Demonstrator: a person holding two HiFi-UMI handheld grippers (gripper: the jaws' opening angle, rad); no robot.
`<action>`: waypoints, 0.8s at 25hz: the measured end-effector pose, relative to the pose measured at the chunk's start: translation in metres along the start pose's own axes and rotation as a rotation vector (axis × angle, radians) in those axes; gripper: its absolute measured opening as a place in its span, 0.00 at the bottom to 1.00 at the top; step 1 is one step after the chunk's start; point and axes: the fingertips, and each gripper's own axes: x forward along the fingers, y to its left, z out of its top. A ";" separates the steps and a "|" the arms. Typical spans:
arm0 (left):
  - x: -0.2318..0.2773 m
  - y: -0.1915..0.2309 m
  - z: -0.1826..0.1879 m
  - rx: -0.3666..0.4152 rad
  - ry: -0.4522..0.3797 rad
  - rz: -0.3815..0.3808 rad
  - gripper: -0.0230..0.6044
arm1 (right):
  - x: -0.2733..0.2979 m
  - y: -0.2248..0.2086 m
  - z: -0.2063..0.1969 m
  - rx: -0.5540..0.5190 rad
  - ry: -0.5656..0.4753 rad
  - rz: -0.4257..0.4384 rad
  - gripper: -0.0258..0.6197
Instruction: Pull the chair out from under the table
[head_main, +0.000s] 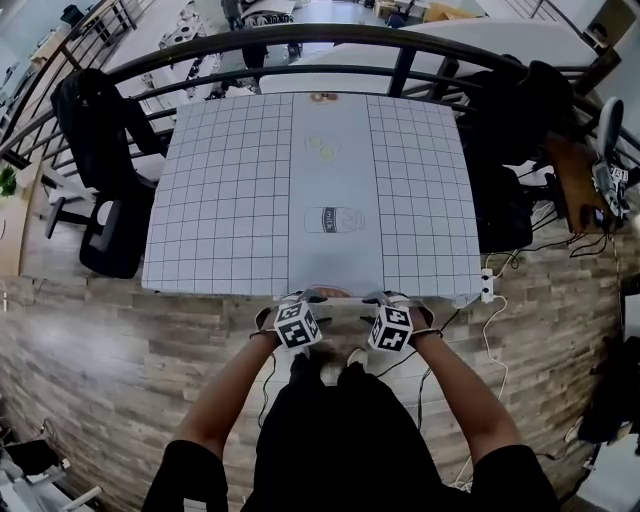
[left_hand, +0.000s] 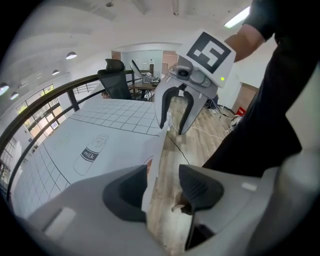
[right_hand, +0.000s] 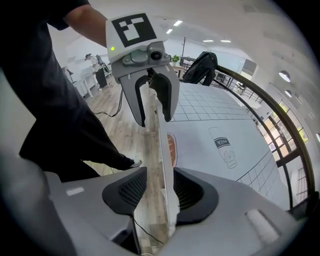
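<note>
Your left tongs (left_hand: 162, 180) and right tongs (right_hand: 160, 175) both stand released, jaws wide. Each straddles the near edge of the desk (head_main: 230, 200), with its thin white lip running between the pads, and nothing is clenched. They sit side by side at the same height, pointing steeply down. I read that as setting up an even two-handed pull toward your body.

You cannot see the chair in any view. Going by the task, I judge it to be tucked under this near edge, hidden by the desktop. What stands between your jaws looks like the desk's lip, not a chair back, and I cannot tell whether any chair part lies just below it. If it is only the lip, you would probably have to reach lower or further under before closing.

On the desktop, a drawn milk bottle (head_main: 333, 219) sits on the plain centre strip, and an orange print (right_hand: 171, 145) lies at the edge between your tongs. You stand square to the desk on the wooden floor (head_main: 100, 350), which looks to leave room for something to slide out toward you. A black office chair (head_main: 105, 200) stands off the desk's left side, well apart from your hands and not under the top. A dark railing (head_main: 300, 40) curves past the far edge.
</note>
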 end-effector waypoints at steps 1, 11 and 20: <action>0.001 0.001 0.000 -0.008 0.002 -0.005 0.36 | 0.003 0.002 -0.001 -0.006 0.011 0.014 0.30; 0.013 0.010 -0.006 0.018 0.077 -0.057 0.35 | 0.015 -0.005 0.000 -0.019 0.042 0.013 0.30; 0.027 0.013 -0.009 0.031 0.105 -0.088 0.35 | 0.034 -0.009 -0.009 -0.023 0.100 0.057 0.31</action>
